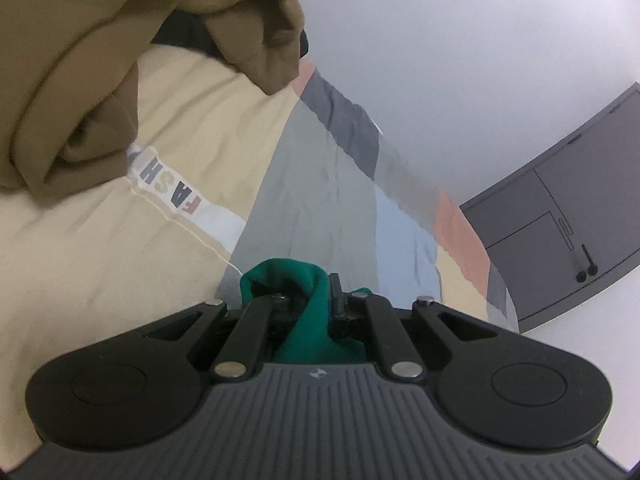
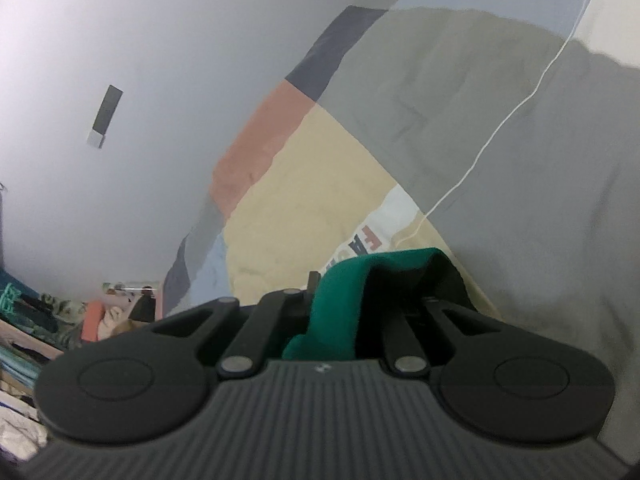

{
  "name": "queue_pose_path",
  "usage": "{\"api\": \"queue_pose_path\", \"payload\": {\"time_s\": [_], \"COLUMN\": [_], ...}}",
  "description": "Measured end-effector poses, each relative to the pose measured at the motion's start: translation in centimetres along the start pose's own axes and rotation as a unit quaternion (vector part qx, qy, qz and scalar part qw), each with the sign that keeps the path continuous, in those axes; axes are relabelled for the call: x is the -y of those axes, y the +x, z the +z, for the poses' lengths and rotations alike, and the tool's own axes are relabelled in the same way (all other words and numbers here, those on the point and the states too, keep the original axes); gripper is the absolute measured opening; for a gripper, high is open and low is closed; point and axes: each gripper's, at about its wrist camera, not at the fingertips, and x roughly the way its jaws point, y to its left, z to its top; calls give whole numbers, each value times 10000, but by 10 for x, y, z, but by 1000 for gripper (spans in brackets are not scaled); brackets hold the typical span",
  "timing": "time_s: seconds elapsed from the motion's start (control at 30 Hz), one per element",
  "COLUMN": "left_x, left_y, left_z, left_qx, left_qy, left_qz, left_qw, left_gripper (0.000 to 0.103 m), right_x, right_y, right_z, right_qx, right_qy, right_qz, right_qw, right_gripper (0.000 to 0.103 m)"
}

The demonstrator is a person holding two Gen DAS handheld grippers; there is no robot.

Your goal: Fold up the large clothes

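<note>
In the left wrist view my left gripper [image 1: 316,300] is shut on a fold of green garment [image 1: 312,312] that bunches up between its jaws. In the right wrist view my right gripper [image 2: 340,296] is shut on another fold of the same green garment [image 2: 340,312], which drapes over its jaws. Both grippers are held above a bed covered by a patchwork quilt [image 1: 168,184] of beige, grey, blue and pink panels, also in the right wrist view [image 2: 304,200]. The rest of the green garment is hidden below the grippers.
A brown garment [image 1: 80,60] lies heaped on the quilt at the upper left. A white wall [image 1: 460,60] stands behind the bed, with a grey cabinet [image 1: 560,232] at the right. A pile of mixed clothes [image 2: 48,340] lies at the lower left of the right wrist view.
</note>
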Motion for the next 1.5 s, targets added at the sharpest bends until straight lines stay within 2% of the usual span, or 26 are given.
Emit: {"api": "queue_pose_path", "payload": {"time_s": [0.1, 0.23, 0.27, 0.3, 0.33, 0.4, 0.43, 0.47, 0.5, 0.53, 0.57, 0.6, 0.7, 0.8, 0.87, 0.97, 1.03, 1.13, 1.2, 1.27, 1.37, 1.5], "left_x": [-2, 10, 14, 19, 23, 30, 33, 37, 42, 47, 54, 60, 76, 91, 99, 107, 112, 119, 121, 122, 128, 127], "left_y": [4, -8, -15, -21, -28, -44, -53, -65, -75, -86, -97, -108, -138, -154, -153, -141, -129, -114, -104, -91, -77, -66], "left_z": [0, -5, -6, -8, -9, -10, -10, -12, -13, -16, -19, -23, -43, -71, -90, -112, -123, -136, -144, -151, -160, -161], "left_qx": [-65, 45, 55, 27, 2, -88, -106, -59, 19, 101, 181, 246, 363, 290, 98, -118, -219, -232, -264, -333, -279, -376], "left_qy": [-28, 210, 270, 352, 412, 365, 353, 448, 598, 759, 913, 1045, 1324, 1553, 1599, 1660, 1799, 2004, 2111, 2187, 2511, 2509], "left_qz": [22, 49, 42, 79, 113, 290, 351, 422, 503, 579, 647, 664, 458, 269, 142, 199, 223, 259, 273, 326, 512, 576], "left_qw": [10000, 9998, 9996, 9993, 9991, 9989, 9987, 9981, 9969, 9954, 9936, 9920, 9895, 9871, 9870, 9859, 9832, 9791, 9767, 9747, 9662, 9656], "left_gripper": [8, 10, 17, 34, 44, 61, 63, 64, 64, 64, 65, 65, 65, 65, 65, 65, 65, 65, 65, 65, 65, 65], "right_x": [0, -4, -8, -11, -17, -29, -35, -39, -43, -47, -50, -54, -69, -82, -92, -109, -119, -129, -135, -139, -140, -145], "right_y": [3, -8, -10, -15, -22, -35, -42, -50, -57, -66, -74, -83, -107, -131, -145, -153, -152, -140, -128, -116, -92, -66], "right_z": [-3, -6, -6, -7, -8, -12, -14, -17, -20, -23, -26, -29, -39, -52, -65, -89, -104, -127, -142, -155, -172, -183], "right_qx": [-27, 21, 45, 90, 138, 202, 238, 278, 302, 313, 322, 345, 549, 856, 1039, 1085, 1015, 665, 397, 218, -92, -30], "right_qy": [46, -118, -161, -264, -433, -797, -941, -1042, -1113, -1178, -1243, -1343, -1773, -1930, -2170, -2659, -2892, -3155, -3368, -3536, -3669, -3878], "right_qz": [21, 112, 138, 165, 158, 83, 32, -5, -3, 57, 133, 158, -32, -85, -65, -10, 72, 239, 300, 270, 92, -75], "right_qw": [10000, 9999, 9998, 9995, 9988, 9966, 9953, 9942, 9933, 9925, 9916, 9902, 9826, 9774, 9706, 9579, 9519, 9463, 9403, 9348, 9302, 9217], "right_gripper": [8, 9, 10, 11, 11, 16, 18, 24, 40, 52, 70, 74, 74, 74, 74, 73, 73, 72, 66, 62, 51, 50]}}
